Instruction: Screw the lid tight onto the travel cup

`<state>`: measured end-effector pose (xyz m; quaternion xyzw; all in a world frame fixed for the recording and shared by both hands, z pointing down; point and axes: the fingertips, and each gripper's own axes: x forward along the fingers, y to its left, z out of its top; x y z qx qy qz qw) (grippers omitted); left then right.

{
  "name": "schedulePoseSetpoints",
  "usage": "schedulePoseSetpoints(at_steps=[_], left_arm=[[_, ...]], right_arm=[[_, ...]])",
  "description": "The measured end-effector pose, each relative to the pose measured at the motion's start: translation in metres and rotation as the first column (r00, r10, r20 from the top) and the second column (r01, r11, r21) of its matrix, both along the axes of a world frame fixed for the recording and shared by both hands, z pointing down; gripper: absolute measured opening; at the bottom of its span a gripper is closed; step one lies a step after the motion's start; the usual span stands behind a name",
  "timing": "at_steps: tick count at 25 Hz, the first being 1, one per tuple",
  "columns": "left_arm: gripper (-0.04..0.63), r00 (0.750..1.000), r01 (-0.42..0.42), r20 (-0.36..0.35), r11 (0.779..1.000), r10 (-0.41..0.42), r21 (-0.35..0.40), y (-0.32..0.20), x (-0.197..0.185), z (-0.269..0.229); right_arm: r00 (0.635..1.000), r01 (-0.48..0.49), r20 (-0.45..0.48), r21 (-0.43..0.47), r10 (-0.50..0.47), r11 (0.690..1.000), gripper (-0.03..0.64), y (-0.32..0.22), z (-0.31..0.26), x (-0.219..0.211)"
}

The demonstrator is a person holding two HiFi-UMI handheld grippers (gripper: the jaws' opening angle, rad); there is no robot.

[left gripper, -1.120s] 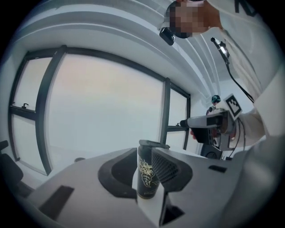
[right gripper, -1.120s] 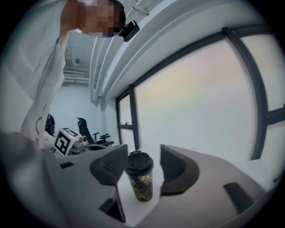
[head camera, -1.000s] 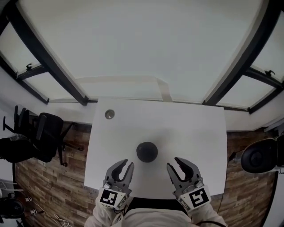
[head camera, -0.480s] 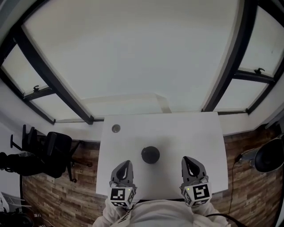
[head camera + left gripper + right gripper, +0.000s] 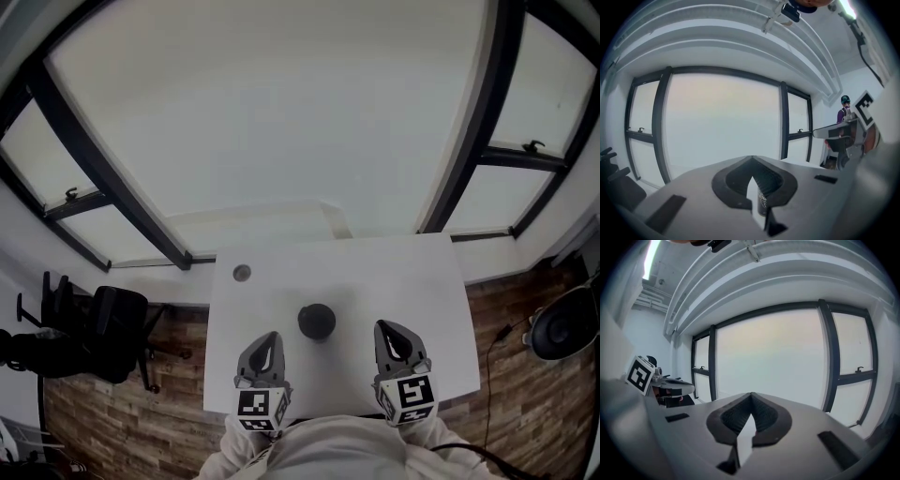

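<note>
Left gripper [image 5: 267,343] and right gripper [image 5: 393,332] were both fully closed and empty, flanking the lidded travel cup [image 5: 317,321] on the table [image 5: 412,272].

Lit by daylight through the large window [image 5: 272,103], blown out there to a flat white. Dim and low in contrast elsewhere in the head view, darkest at the wooden floor [image 5: 122,412]. Only faint, soft shading on the white table [image 5: 412,281]. Strong fisheye bending of the window frames. Black vignette around both gripper views. Left gripper [image 5: 752,161] and right gripper [image 5: 751,395] close to the lens, soft and slightly out of focus.
</note>
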<state>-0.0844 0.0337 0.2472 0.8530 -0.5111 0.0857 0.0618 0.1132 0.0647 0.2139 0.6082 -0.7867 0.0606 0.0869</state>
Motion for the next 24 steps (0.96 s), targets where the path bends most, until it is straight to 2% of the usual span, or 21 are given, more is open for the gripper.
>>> schedulePoseSetpoints(at_steps=[9,24], left_arm=[[0.008,1.000,-0.015,-0.011,0.999,0.016,0.029,0.009,0.000,-0.008],[0.008,1.000,-0.013,0.011,1.000,0.013,0.009,0.022,-0.003,0.001]], right_arm=[[0.999,-0.021,0.037,-0.017,0.022,1.000,0.021,0.009,0.005,-0.001],[0.999,-0.017,0.040,-0.025,0.018,1.000,0.020,0.018,0.008,-0.001]])
